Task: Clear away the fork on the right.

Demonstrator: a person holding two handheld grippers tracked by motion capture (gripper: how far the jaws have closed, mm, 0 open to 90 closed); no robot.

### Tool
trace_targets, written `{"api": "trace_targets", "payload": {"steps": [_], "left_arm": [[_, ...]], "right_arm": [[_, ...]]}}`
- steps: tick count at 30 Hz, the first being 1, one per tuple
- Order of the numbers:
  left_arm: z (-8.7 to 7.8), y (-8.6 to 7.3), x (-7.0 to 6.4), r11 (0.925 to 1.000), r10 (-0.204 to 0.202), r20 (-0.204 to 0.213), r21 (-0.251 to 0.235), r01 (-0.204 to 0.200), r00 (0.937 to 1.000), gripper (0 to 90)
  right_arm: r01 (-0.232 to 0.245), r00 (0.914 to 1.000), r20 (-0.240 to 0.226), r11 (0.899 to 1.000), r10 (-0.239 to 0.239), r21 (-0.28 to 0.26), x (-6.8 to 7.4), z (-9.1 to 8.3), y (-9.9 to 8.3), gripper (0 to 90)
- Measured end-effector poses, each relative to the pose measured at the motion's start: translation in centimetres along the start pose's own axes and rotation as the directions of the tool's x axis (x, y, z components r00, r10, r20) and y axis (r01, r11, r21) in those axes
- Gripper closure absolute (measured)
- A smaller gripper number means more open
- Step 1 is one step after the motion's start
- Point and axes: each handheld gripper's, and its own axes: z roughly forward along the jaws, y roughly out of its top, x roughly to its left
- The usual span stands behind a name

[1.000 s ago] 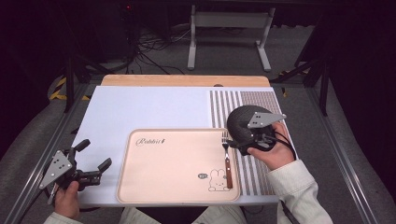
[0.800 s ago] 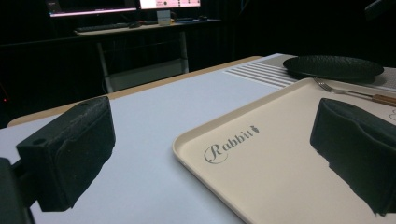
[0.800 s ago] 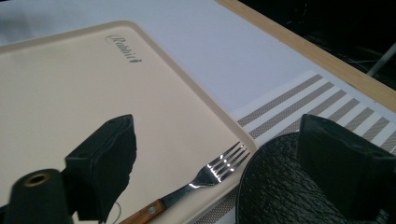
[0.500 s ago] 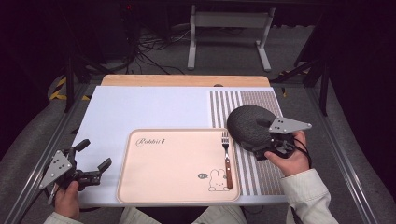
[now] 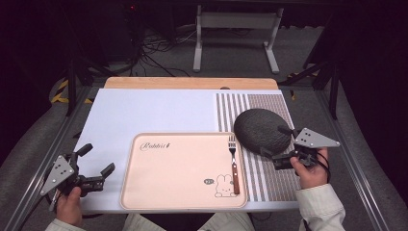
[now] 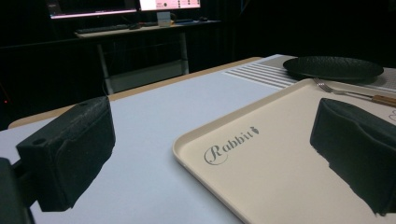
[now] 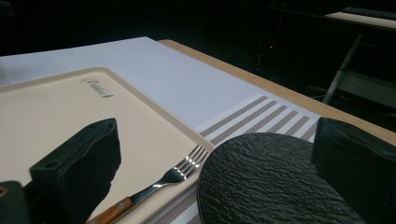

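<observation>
two grippers: left gripper (image 5: 95, 163) and right gripper (image 5: 275, 143) both spread wide, holding nothing
tray (image 5: 183, 197): script reads "rabbit", bunny print
fork (image 5: 233, 165): on tray's right edge
plate (image 5: 262, 130): dark, on striped mat (image 5: 269, 178)

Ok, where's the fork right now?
In the high view the fork lies along the right edge of the pink tray, tines pointing away from the person, just left of the dark plate on the striped mat.
</observation>
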Motion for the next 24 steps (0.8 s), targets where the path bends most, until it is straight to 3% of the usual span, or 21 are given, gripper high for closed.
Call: {"api": "trace_targets", "payload": {"steps": [7,24], "left_arm": [[0.0,-0.1,0.0,1.0000,0.003,0.005,0.000,-0.003,1.0000,0.6],[0.2,-0.3,-0.1,0.9999,0.016,0.002,0.003,-0.016,0.9999,0.6]], "right_arm": [[-0.016,0.9996,0.023,0.999,0.017,-0.044,-0.6,-0.7,-1.9,2.1],[-0.051,0.9982,0.027,0.997,0.053,-0.052,-1.0,-1.0,-5.8,1.6]]}}
